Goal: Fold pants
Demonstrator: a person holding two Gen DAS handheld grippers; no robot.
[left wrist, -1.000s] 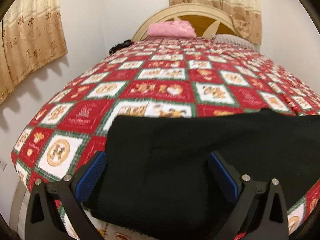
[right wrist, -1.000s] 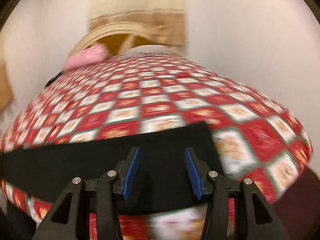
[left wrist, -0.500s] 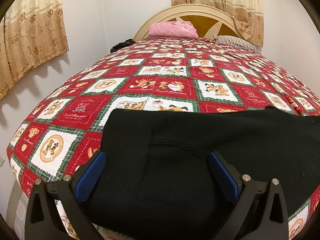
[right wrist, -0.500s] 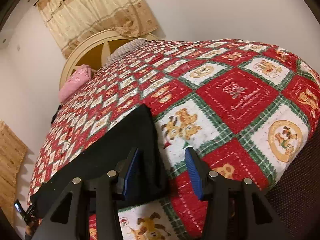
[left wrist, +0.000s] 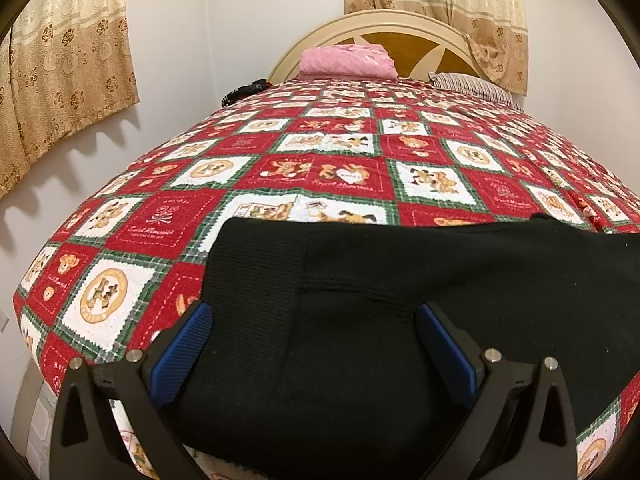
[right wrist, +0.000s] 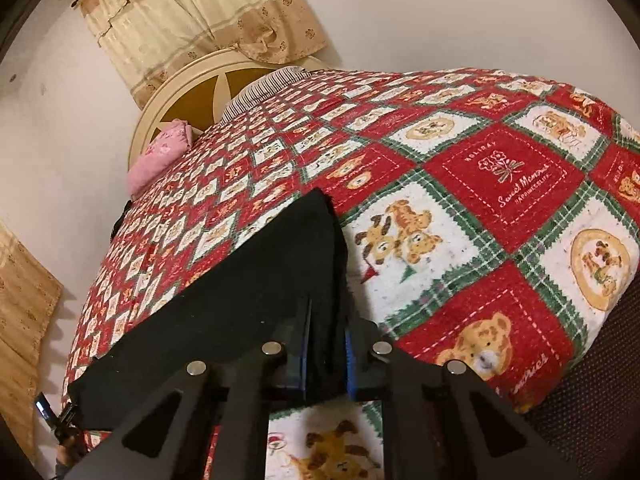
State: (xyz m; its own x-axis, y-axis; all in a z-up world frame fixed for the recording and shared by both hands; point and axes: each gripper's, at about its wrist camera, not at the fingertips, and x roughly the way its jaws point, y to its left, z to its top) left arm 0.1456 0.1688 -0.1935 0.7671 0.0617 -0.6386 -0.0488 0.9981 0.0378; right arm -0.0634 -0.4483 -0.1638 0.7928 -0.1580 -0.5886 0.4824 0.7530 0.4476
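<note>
Black pants (left wrist: 400,280) lie flat across the near end of the bed. In the left wrist view my left gripper (left wrist: 312,340) hovers over the ribbed waistband end, open wide, with its blue pads (left wrist: 182,344) on either side of the cloth and apart from it. In the right wrist view the pants (right wrist: 248,280) stretch away to the left. My right gripper (right wrist: 326,344) is at their right end, its jaws closing, and a fold of the black edge is pinched between the blue pads.
A red, white and green teddy-bear quilt (left wrist: 340,148) covers the bed. A pink pillow (left wrist: 346,62) and a striped pillow (left wrist: 472,86) lie by the cream headboard (left wrist: 404,26). Curtains (left wrist: 60,76) hang on the left wall. The bed's right corner (right wrist: 560,380) drops off beside my right gripper.
My right gripper rolled and shifted to the right end of the pants, then narrowed its jaws onto the fabric edge. The left gripper stayed where it was, still open.
</note>
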